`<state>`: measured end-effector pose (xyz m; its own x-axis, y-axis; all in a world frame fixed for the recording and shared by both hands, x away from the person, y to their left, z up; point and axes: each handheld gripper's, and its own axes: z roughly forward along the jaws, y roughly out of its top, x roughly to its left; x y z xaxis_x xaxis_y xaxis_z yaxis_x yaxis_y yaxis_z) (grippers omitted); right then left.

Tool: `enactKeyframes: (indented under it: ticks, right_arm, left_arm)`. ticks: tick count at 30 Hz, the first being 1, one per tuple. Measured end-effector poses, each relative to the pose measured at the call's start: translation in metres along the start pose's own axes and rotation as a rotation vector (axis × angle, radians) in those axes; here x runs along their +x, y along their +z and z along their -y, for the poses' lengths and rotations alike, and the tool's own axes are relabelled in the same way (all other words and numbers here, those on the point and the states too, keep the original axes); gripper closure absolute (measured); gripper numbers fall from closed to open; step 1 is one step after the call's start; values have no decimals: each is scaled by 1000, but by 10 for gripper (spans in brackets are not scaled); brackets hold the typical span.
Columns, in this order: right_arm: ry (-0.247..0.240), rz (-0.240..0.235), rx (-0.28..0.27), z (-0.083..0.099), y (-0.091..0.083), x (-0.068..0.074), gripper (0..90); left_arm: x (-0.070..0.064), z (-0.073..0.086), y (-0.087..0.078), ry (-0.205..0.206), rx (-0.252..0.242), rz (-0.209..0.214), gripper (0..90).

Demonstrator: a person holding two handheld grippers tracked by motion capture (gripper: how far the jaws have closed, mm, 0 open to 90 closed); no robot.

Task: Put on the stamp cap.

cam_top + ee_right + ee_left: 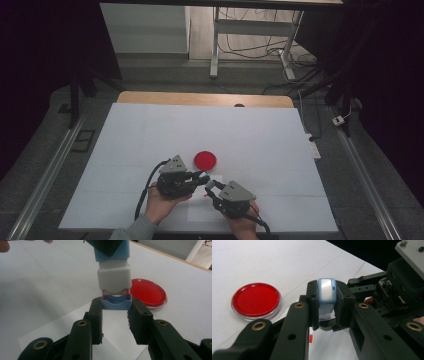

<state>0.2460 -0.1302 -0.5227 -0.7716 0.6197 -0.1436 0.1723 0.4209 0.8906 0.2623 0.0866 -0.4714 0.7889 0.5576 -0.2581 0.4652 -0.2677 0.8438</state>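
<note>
A shallow clear round dish (256,301) with a red inside lies on the white table (150,135), nothing else in it. Just beside it, the left gripper (326,307) pinches a blue-and-white stamp (326,293) while the right gripper (115,305) clamps its blue end cap (116,301).

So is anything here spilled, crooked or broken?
Nothing stands out. The left claw grips a small blue and white item while the right claw holds its blue end piece. The red dish sits flat on the white table, with no spill.
</note>
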Motion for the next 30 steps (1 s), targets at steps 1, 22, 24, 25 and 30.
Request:
enactKeyframes:
  ticks: [1, 22, 24, 25, 30]
  right_arm:
    - [-1, 3, -2, 0, 0, 0, 649]
    - [-9, 22, -11, 1, -2, 1, 648]
    - [-12, 23, -11, 1, -2, 1, 649]
    - [-16, 24, -11, 1, -2, 1, 649]
    - [-27, 31, -16, 1, -2, 2, 651]
  left_arm:
    - [0, 0, 0, -1, 1, 1, 753]
    - [1, 4, 4, -20, -7, 3, 754]
    - [1, 4, 4, -26, -8, 8, 754]
    - [2, 4, 4, -28, -9, 10, 754]
    - [3, 4, 3, -42, -18, 21, 754]
